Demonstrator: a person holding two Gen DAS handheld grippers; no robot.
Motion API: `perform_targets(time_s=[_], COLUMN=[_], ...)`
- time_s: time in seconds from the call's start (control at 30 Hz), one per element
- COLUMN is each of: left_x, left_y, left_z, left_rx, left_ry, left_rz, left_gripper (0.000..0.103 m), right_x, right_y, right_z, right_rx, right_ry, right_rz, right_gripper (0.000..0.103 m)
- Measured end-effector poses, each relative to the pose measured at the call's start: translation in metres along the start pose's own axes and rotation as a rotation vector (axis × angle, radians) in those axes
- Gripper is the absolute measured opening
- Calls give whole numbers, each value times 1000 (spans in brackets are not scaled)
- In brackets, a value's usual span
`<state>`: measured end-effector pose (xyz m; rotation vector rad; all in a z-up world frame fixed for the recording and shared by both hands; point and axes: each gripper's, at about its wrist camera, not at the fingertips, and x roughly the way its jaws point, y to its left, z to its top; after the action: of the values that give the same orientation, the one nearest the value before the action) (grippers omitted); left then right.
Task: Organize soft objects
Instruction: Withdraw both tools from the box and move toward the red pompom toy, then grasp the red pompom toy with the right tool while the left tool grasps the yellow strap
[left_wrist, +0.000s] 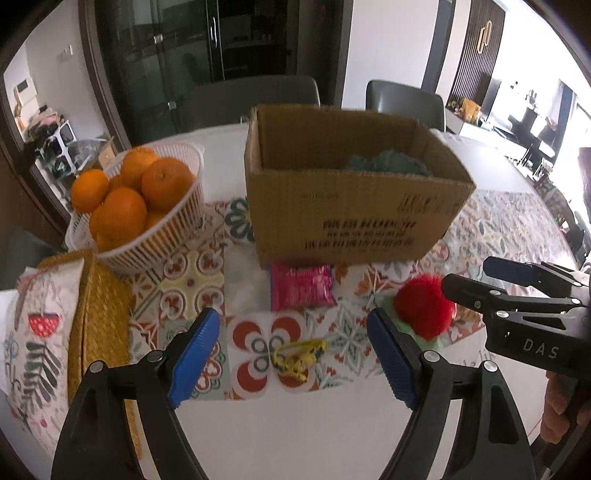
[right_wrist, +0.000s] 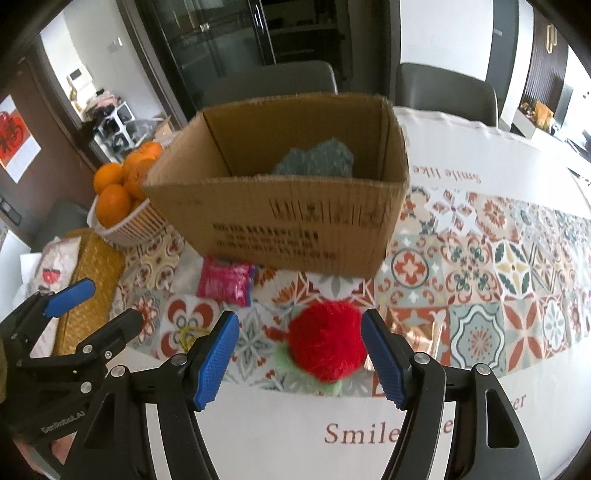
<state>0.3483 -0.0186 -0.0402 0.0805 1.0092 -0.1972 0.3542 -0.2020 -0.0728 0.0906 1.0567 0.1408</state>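
Observation:
An open cardboard box stands on the patterned tablecloth with a grey-green soft thing inside. A fluffy red pompom on pale green fluff lies in front of the box. My right gripper is open, its blue pads on either side of the pompom, not closed on it; it also shows in the left wrist view. My left gripper is open and empty over a yellow hair tie. A pink packet lies by the box's front.
A white basket of oranges stands left of the box. A woven yellow mat and a printed cloth lie at the left edge. Two grey chairs stand behind the table.

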Motion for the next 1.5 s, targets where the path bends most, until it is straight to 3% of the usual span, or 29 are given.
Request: perform_targets(time_s=[0.47, 0.8, 1.5], left_x=[41, 64, 130], left_y=[3, -1, 2], left_z=[-24, -31, -33], left_rx=[-64, -70, -150], left_ry=[167, 228, 348], left_rz=[-31, -25, -20], left_gripper=[86, 86, 86], right_x=[37, 64, 109], right_y=[-6, -18, -12], right_z=[-14, -17, -17], right_rx=[3, 5, -48], right_ry=[131, 200, 246], right_rz=[-1, 7, -37], right_gripper=[70, 70, 70])
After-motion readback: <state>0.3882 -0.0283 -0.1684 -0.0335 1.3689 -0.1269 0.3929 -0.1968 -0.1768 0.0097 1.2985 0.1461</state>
